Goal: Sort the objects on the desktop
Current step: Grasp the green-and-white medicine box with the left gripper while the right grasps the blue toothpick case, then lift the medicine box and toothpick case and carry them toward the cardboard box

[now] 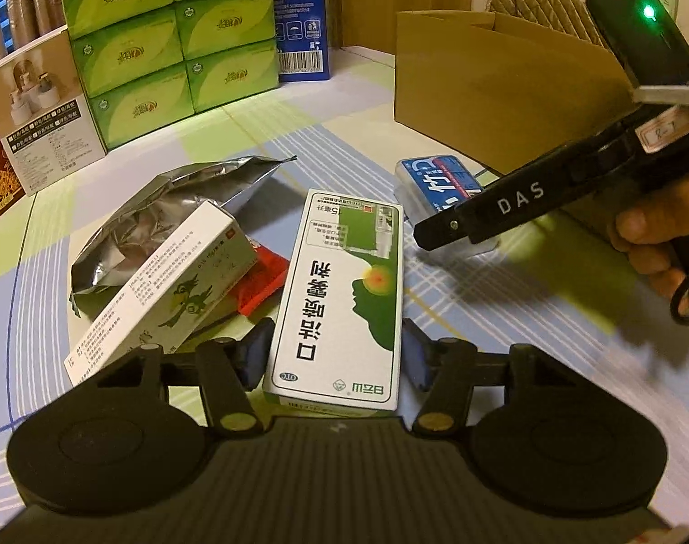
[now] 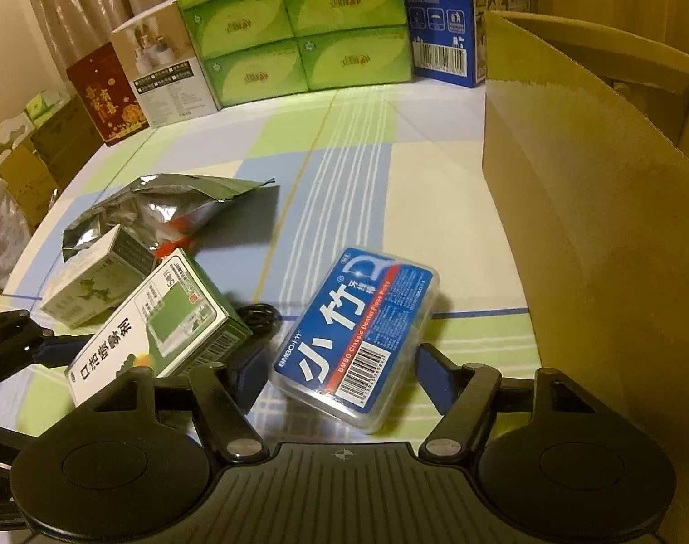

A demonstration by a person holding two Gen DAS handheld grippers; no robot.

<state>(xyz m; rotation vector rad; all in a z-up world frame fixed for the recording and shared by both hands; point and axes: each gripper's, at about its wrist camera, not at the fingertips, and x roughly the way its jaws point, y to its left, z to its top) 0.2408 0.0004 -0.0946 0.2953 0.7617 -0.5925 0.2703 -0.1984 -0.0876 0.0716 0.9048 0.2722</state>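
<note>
A white and green medicine box (image 1: 339, 299) lies lengthwise between the blue pads (image 1: 256, 353) of my left gripper (image 1: 336, 356), which is shut on its sides. The same box (image 2: 163, 331) shows tilted at the left of the right wrist view. A clear case of dental floss picks with a blue label (image 2: 358, 331) lies flat between the spread fingers of my right gripper (image 2: 344, 376), which is open. In the left wrist view one black finger (image 1: 471, 217) of the right gripper hangs over that case (image 1: 435, 181).
A silver foil bag (image 1: 172, 208), a small white box with a green bird (image 1: 176, 290) and a red packet (image 1: 262, 285) lie left of the medicine box. An open cardboard box (image 2: 593, 226) stands at the right. Green tissue packs (image 1: 172, 36) and other boxes line the back.
</note>
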